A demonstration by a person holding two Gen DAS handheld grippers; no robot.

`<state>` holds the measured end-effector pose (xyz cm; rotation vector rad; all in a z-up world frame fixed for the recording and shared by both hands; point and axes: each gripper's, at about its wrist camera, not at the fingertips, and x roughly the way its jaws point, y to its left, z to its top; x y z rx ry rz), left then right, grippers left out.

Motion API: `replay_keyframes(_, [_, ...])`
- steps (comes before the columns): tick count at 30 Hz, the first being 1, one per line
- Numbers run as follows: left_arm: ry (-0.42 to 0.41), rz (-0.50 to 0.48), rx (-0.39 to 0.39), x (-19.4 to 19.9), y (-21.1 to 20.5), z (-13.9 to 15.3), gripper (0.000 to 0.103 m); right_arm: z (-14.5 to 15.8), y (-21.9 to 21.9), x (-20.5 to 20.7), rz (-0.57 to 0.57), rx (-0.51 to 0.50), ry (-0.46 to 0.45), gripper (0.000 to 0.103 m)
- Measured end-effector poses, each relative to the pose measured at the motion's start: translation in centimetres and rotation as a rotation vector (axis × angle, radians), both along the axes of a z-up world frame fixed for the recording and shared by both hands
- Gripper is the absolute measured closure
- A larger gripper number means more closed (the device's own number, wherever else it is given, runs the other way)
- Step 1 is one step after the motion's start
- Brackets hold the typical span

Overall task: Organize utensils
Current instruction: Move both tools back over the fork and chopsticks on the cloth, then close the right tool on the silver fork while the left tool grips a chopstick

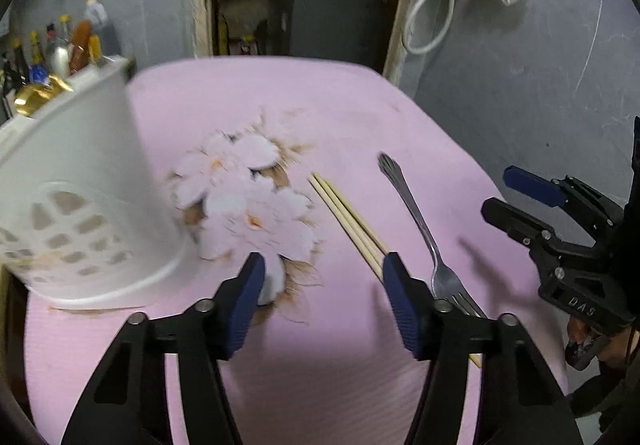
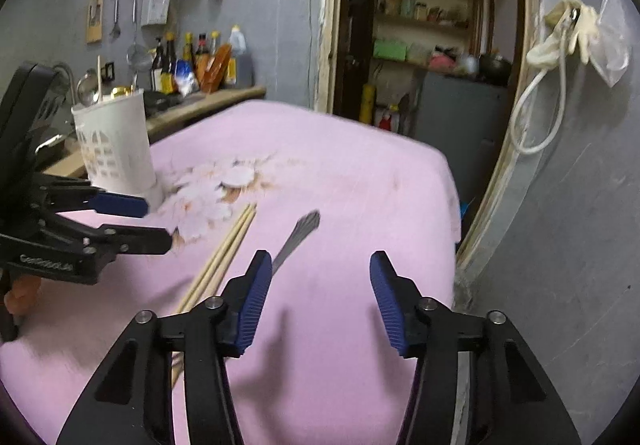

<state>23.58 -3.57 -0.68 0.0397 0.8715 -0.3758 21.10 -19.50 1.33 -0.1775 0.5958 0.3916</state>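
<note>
right gripper (image 1: 516, 197) "DAS", left gripper (image 2: 156, 221) lettering blurred

My table carries a pink cloth (image 2: 360, 181) with a pale flower print (image 1: 248, 201) at its centre. At 12 o'clock an open doorway (image 2: 424, 29) shows shelves of jars; grey walls (image 2: 580, 205) flank it, gloves and a white cord (image 2: 560, 33) hanging at 2 o'clock. At 10 o'clock, a wooden counter (image 2: 208, 103) holds sauce bottles (image 2: 192, 61); light is dim.

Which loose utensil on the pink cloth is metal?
The silver fork, lying right of the pale wooden chopsticks; it alone is shiny steel.
</note>
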Motion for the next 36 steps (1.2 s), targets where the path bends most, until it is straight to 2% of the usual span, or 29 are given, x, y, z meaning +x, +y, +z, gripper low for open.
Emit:
replay_keyframes(6, [0.108,-0.014,0.019,1.9,-1.4,-2.0,0.065,-1.0,-0.5,0.3,0.011,0.004,0.053,0.056])
replay_keyframes(11, [0.113,-0.001,0.006,2.7,-1.4,-2.2,0.07,-1.2,-0.8,0.7,0.013,0.017,0.078,0.056])
replay_keyframes(19, [0.136,0.009,-0.019,3.5,-1.3,-2.2,0.07,-1.6,-0.6,1.5,0.01,0.014,0.112,0.056])
replay_keyframes(24, [0.144,-0.007,-0.034,3.9,-1.9,-2.0,0.086,-1.6,-0.9,1.7,-0.005,0.016,0.118,0.056])
replay_keyframes(27, [0.145,-0.013,-0.035,4.0,-1.8,-1.9,0.089,-1.6,-0.6,1.6,-0.004,-0.001,0.114,0.056])
replay_keyframes(33, [0.175,-0.01,-0.088,4.3,-0.9,-2.0,0.09,-1.6,0.6,1.8,0.02,-0.041,0.13,0.056])
replay_keyframes(36, [0.178,-0.026,-0.09,3.9,-1.1,-1.9,0.09,-1.4,1.3,2.2,0.036,-0.048,0.142,0.056])
